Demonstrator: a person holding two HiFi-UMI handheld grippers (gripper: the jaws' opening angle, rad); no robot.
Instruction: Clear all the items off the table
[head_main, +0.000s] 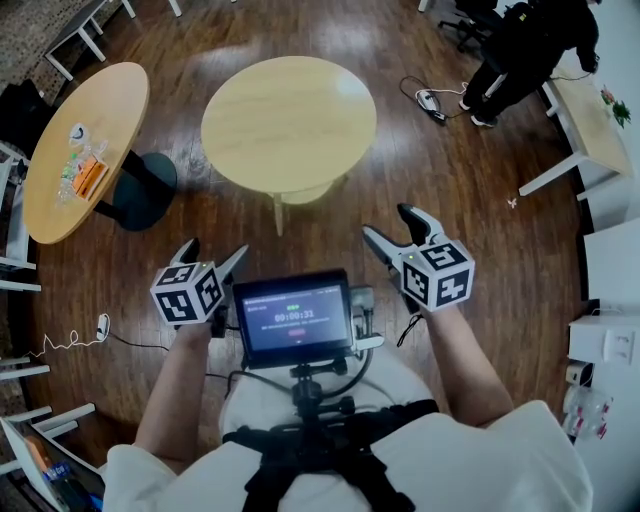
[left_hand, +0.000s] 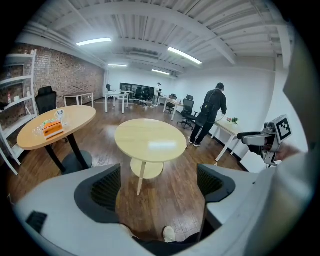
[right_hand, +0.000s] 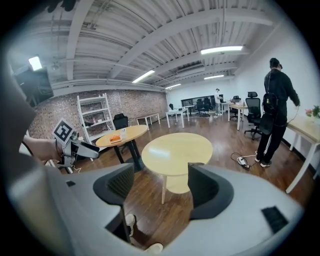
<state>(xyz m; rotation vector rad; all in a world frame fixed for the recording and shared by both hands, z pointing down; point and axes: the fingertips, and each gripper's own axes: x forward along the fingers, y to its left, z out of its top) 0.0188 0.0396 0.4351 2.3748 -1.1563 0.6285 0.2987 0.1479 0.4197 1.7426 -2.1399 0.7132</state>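
While both claws are held low in the head view, scene: two round worktops stand above them in the frame, one bare and one laden.
Near worktop (head_main: 290, 125): upper centre of the frame, straight ahead of both claws; its pale top carries nothing.
Side worktop (head_main: 105, 110): upper left of the frame, well apart from the near one; a small cluster sits by its left edge.
Left claw (head_main: 213, 250): lower left of centre, jaws spread, only floor and the near worktop between them.
Right claw (head_main: 386, 221): lower right of centre, jaws spread, nothing between them.
Orange box (head_main: 90, 177): on the side worktop, up and to the left of the left claw; its long axis is too small to read.
Clear items (head_main: 78, 140): just beside the box, towards the top of the frame.
Nearer claw: the left one, as the cluster lies on its side.
Stage, as a judgement: the bare near top fits a cleared worktop, while the side worktop is laden.
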